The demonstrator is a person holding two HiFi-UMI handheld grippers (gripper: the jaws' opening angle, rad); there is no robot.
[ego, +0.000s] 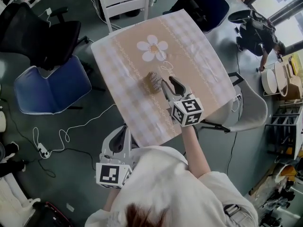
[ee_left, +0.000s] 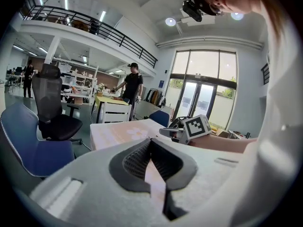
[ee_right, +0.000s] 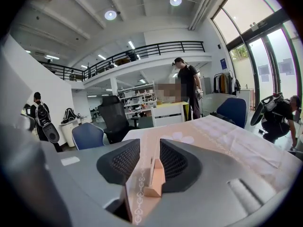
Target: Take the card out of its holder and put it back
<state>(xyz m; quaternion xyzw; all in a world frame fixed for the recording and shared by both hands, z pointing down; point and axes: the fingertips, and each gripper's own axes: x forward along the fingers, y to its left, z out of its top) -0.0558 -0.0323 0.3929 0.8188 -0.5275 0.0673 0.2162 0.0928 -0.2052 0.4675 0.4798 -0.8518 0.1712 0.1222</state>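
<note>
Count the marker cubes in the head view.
2. One marker cube rides the right gripper above the tablecloth, by the wooden holder; the second marker cube rides the left gripper, past the tablecloth's near edge. None seems hidden.

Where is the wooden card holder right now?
In the head view the card holder stands mid-table on the tablecloth, close to its flower print, at the open jaw tips of the right gripper.
</note>
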